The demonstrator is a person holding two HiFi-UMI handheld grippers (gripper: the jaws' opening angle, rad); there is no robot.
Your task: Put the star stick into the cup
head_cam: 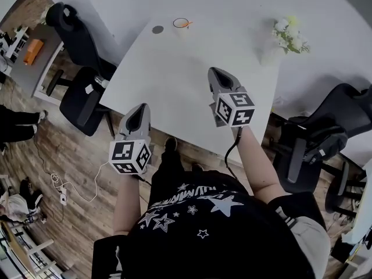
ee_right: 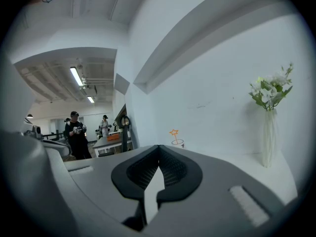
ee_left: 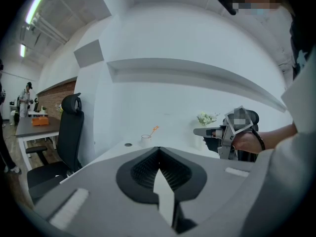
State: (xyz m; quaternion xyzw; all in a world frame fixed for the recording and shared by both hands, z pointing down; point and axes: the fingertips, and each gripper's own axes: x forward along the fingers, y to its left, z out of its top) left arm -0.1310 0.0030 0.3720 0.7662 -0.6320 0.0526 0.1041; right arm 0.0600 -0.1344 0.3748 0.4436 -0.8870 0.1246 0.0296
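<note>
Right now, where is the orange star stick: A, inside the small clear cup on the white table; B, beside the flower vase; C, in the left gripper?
A: the orange star stick pokes out of the small clear cup at the white table's far end.

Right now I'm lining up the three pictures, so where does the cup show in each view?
Head view: cup at top centre.
Left gripper view: cup just left of centre.
Right gripper view: cup just right of centre.
Shared landmark: vase of flowers, right of the cup everywhere.
</note>
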